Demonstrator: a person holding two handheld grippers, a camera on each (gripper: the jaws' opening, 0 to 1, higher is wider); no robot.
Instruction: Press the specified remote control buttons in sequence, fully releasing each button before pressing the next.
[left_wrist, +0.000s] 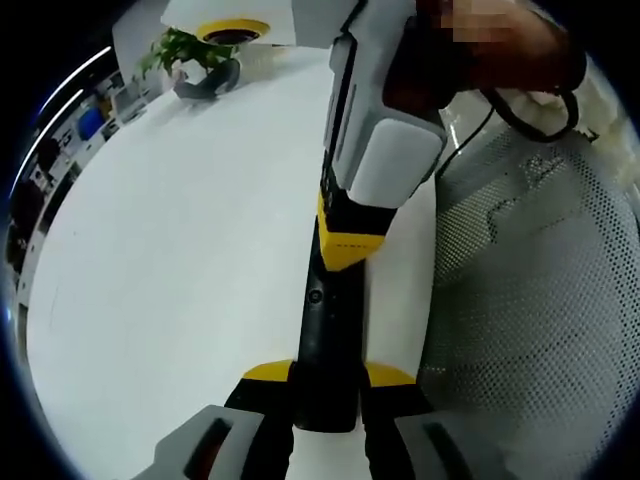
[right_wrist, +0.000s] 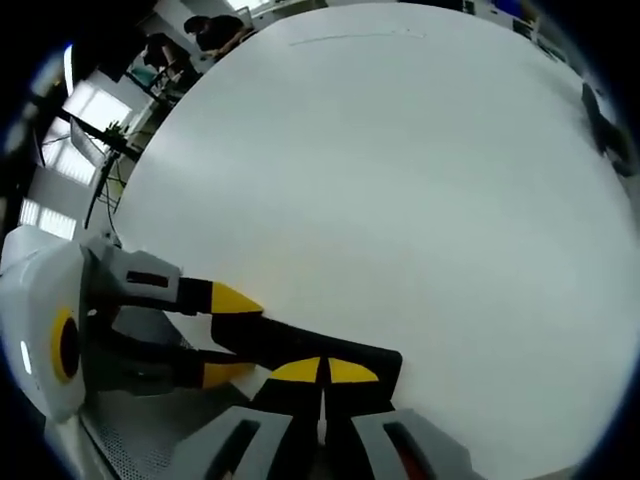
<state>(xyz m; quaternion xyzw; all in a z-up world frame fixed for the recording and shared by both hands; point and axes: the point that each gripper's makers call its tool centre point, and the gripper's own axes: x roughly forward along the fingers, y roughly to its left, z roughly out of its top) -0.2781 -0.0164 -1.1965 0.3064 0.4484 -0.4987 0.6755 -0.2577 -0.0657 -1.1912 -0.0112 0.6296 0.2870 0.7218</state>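
A long black remote control (left_wrist: 330, 330) lies lengthwise between my left gripper's (left_wrist: 328, 376) yellow-tipped jaws, which are shut on its near end above the white table (left_wrist: 170, 260). My right gripper (left_wrist: 348, 262) comes down from the top, held by a person's hand, jaws together, its yellow tips resting on the remote's upper face. In the right gripper view my right gripper (right_wrist: 325, 372) is shut, tips touching the remote (right_wrist: 372, 358). There the left gripper (right_wrist: 232, 337) reaches in from the left and clamps the remote from both sides.
A potted plant (left_wrist: 196, 58) and a yellow round object (left_wrist: 232, 30) stand at the table's far end. A grey mesh chair back (left_wrist: 540, 300) is close on the right. A dark object (right_wrist: 605, 125) sits at the table's right edge.
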